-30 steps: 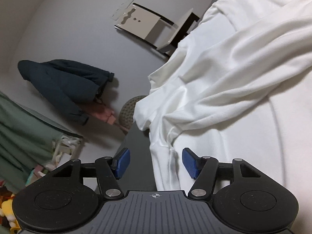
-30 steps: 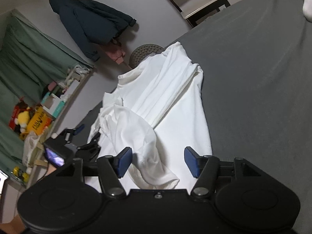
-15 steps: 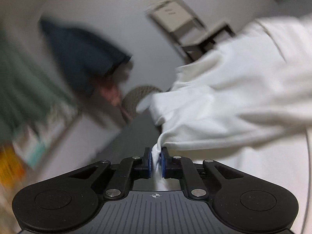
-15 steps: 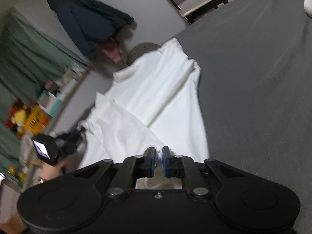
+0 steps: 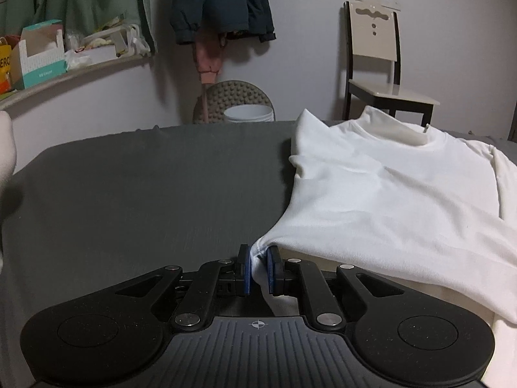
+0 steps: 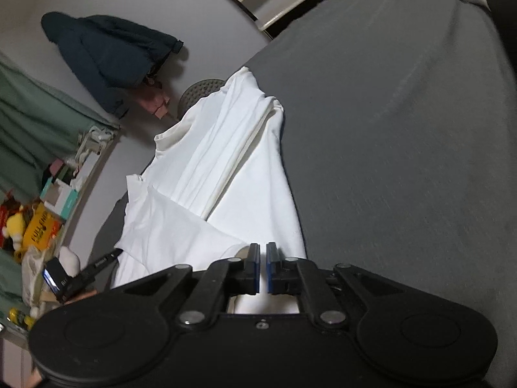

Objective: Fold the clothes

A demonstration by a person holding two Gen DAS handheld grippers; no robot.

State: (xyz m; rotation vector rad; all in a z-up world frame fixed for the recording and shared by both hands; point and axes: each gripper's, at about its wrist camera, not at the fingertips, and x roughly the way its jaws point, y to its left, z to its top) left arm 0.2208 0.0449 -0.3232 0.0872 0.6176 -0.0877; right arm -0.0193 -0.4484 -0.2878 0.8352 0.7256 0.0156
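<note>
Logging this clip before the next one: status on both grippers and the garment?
Left gripper shut on white long-sleeved shirt. Right gripper shut, white fabric between pads, grip itself not clear. Shirt partly spread on grey bed cover. Nothing in the way.

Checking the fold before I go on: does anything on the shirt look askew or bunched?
Yes. The white shirt lies slanted on the grey bed, with one sleeve bunched in long pleats across its body. The left gripper pinches one bottom edge; the right gripper's jaws are shut over another.
</note>
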